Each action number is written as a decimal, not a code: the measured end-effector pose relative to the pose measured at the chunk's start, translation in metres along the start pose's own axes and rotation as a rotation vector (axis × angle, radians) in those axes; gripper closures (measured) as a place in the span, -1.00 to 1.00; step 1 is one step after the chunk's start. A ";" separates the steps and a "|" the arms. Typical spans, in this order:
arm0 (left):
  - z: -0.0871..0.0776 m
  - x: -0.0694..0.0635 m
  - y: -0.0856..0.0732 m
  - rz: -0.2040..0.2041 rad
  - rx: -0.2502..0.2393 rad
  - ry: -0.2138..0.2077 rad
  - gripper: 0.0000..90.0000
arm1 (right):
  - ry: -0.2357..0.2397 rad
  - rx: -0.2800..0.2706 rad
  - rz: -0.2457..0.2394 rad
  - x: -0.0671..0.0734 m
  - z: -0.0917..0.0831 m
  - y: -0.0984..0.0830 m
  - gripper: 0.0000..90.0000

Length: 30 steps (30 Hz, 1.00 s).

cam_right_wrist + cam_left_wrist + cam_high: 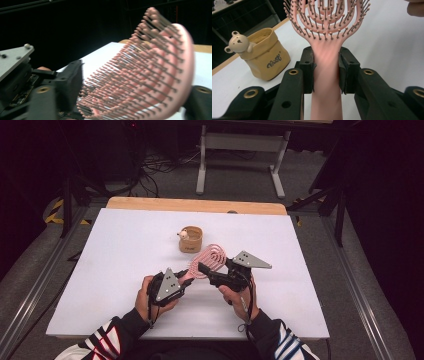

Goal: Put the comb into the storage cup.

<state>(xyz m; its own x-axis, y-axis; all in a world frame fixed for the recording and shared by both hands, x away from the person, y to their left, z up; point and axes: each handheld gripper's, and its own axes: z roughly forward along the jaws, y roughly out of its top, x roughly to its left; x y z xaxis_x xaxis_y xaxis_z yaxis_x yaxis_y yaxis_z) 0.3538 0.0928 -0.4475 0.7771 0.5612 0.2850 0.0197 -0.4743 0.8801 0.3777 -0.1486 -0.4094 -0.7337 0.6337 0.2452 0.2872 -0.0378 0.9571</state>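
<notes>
Left gripper view: the pink hairbrush is pinched at its handle by the left gripper, just right of a tan bear-trimmed pouch lettered "Best". The right gripper is partly spread around the bristled head; pad contact cannot be told.

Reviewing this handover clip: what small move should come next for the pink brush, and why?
Probably close the right tongs fully on the brush head. The left tongs clamp the pink hairbrush by its handle, while the right jaws straddle the bristled head without a clear grip.
</notes>
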 end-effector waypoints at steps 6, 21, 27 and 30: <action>0.002 -0.004 0.000 0.031 0.013 -0.002 0.55 | 0.029 0.005 0.009 0.001 -0.002 -0.002 0.22; 0.004 -0.006 -0.001 0.056 0.009 0.013 0.55 | 0.080 -0.032 -0.070 0.016 -0.007 -0.002 0.40; 0.003 -0.007 0.000 0.072 -0.007 0.009 0.54 | 0.081 -0.038 -0.124 0.021 -0.009 0.001 0.41; 0.003 -0.006 0.000 0.066 -0.009 0.008 0.48 | 0.075 -0.047 -0.143 0.022 -0.011 0.003 0.41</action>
<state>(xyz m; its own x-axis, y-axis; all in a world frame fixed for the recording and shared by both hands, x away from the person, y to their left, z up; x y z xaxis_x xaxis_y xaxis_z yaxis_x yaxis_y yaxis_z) 0.3506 0.0873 -0.4505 0.7712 0.5346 0.3457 -0.0372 -0.5041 0.8628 0.3554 -0.1436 -0.3992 -0.8097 0.5755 0.1151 0.1485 0.0112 0.9888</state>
